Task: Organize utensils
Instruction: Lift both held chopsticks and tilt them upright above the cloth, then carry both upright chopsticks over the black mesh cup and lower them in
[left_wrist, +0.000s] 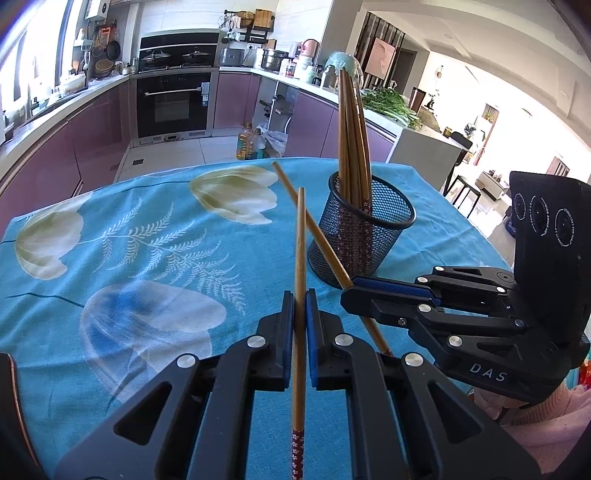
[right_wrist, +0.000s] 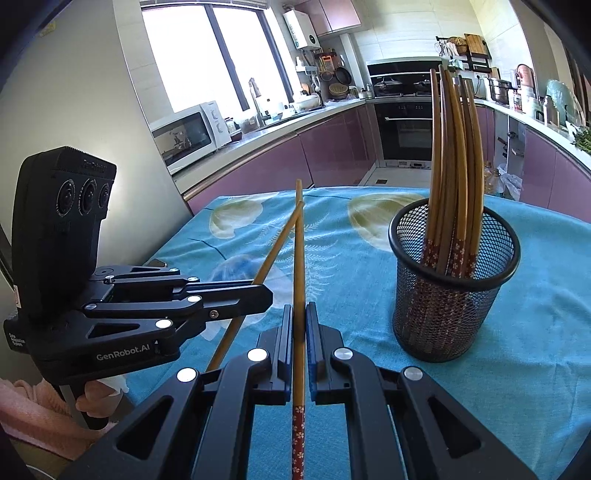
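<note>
Both cams sit low over the table (left_wrist: 110, 229), close in, facing the kitchen. Each sees the mesh cup (left_wrist: 364, 236) and the other gripper beside it.

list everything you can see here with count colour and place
mesh holder: one, black wire, on the tablecloth right of both grippers
chopsticks in the holder: a bundle, exact count unclear, brown with red flowered ends down, standing inside it
held chopsticks: two, brown with red flowered ends, one in the left gripper, one in the right, crossing above the cloth
tablecloth: one, blue with pale flower print, covering the table
oven: one, black, set in purple cabinets behind
microwave: one, white, on the counter by the window
left gripper: black, blue pads, shut on a chopstick
right gripper: same, shut on a chopstick
</note>
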